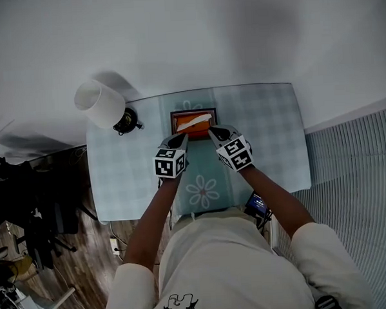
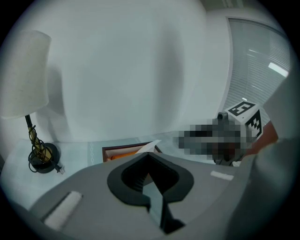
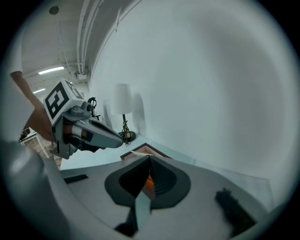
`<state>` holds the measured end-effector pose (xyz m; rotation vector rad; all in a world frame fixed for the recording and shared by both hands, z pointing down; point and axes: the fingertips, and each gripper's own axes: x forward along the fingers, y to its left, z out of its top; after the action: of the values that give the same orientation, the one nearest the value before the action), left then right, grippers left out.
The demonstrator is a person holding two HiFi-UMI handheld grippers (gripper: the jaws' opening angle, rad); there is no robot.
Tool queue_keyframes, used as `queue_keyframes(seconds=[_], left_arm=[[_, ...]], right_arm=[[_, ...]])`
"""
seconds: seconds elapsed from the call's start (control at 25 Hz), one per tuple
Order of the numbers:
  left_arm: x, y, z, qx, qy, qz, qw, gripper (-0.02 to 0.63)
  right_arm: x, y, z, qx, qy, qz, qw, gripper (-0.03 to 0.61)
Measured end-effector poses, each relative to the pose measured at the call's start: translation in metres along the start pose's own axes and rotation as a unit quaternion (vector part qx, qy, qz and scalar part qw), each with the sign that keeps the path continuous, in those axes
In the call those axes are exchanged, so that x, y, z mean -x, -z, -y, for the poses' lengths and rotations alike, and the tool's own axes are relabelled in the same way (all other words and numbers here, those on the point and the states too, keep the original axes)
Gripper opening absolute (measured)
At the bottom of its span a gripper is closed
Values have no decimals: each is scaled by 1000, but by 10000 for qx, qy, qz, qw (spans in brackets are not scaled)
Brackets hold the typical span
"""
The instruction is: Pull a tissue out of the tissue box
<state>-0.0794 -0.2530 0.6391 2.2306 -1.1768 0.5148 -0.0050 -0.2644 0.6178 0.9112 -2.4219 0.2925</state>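
An orange tissue box (image 1: 193, 125) in a dark brown frame stands at the far middle of the table, with a white tissue (image 1: 195, 119) sticking out of its top. My left gripper (image 1: 182, 139) is just in front of the box's left corner, shut and empty. My right gripper (image 1: 212, 131) is at the box's right front corner, also shut with nothing in it. The left gripper view has the box (image 2: 111, 151) and the tissue (image 2: 150, 146) right beyond the closed tips (image 2: 149, 155). Past the closed tips (image 3: 149, 158) in the right gripper view lie the box (image 3: 152, 151) and the tissue (image 3: 138, 153).
The table carries a pale blue checked cloth (image 1: 269, 134) with a flower print. A lamp with a white shade (image 1: 98, 102) stands at the table's far left corner, close to the wall. A dark device (image 1: 257, 205) sits by the near edge. Dark gear clutters the floor at left.
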Motion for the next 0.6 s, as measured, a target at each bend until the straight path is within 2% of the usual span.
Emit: queue_keyframes(seconds=[0.12,0.24,0.32,0.36,0.44,0.6], left_arm=[[-13,6,-21,45,-130,-312,9994,6],[-9,-1,-24,-41,-65,-491,9988,6],[-9,-2,-25,-52,3,-482,9988,8],[-11,1,-27,-52,13,-468,9989,8],[-15,6,-31,-53,18,-458,9989,8],[-19,3,-29,-101,26,-456,9989,8]], right_arm=[[-18,10,18,244,187,-348,9989,14],[-18,13,33,317,176,-736,9966,15],[-23,20,38,342,66,-876,9955,106],[-30,26,38,367,5,-918,9951,131],[-44,36,37,390,-82,-958,9946,156],[-57,34,42,381,-111,-931,9949,169]])
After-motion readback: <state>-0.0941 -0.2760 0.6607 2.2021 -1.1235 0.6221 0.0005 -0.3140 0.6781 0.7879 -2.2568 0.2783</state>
